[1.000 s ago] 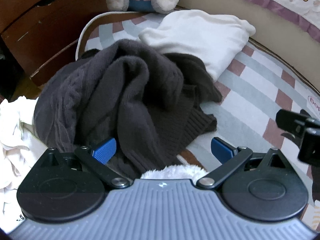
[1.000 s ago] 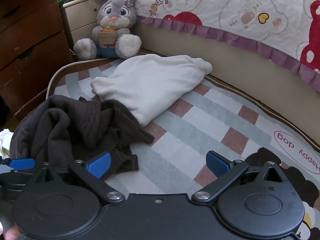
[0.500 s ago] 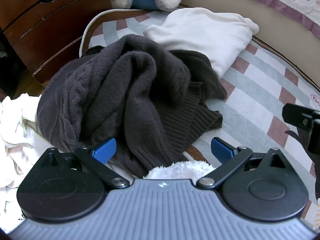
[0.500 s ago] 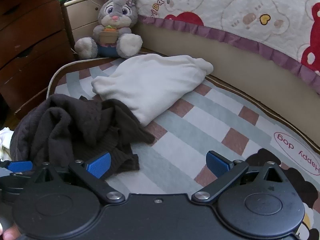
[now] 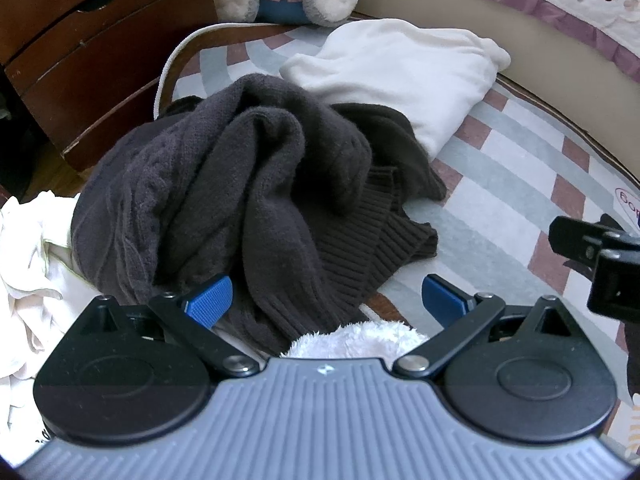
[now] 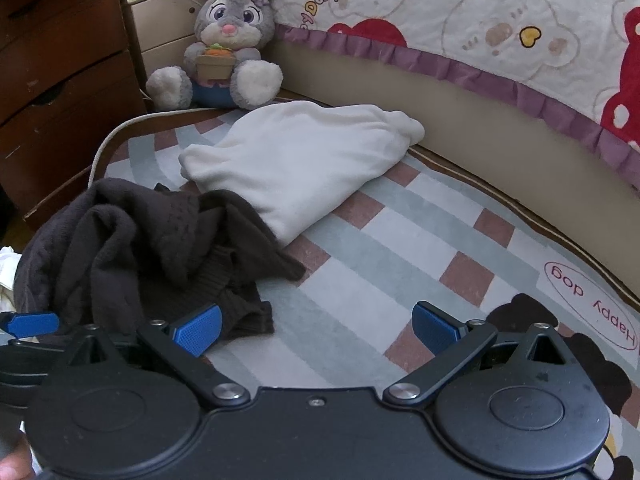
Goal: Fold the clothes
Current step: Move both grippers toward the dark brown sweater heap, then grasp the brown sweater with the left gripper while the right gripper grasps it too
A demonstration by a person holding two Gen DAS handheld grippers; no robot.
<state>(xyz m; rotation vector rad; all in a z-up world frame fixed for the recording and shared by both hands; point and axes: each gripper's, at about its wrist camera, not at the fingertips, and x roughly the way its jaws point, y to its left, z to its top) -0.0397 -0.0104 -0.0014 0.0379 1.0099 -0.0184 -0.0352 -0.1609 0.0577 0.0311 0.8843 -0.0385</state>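
Crumpled in a heap on a striped grey, white and brick-red rug [image 6: 384, 280]: a dark charcoal knitted sweater [image 5: 240, 184], ribbed hem spilling toward the near edge. Just behind it, touching its far side, a folded cream-white fleece garment [image 6: 304, 160]. Left gripper [image 5: 326, 298] spread wide, blue pads [image 5: 210, 300] empty, poised just short of the sweater's near fold — a fluffy white cloth [image 5: 356, 340] bunched between the finger bases. Right gripper [image 6: 316, 328] likewise parted and holding nothing, hovering over bare rug beside the sweater's ribbed hem. Loose white clothing [image 5: 28, 264] piled at far left. In the corner by a dark brown wooden dresser [image 6: 60, 60], a grey plush rabbit [image 6: 228, 48] seated upright — behind it a cartoon-printed quilt with purple ruffle [image 6: 480, 40]
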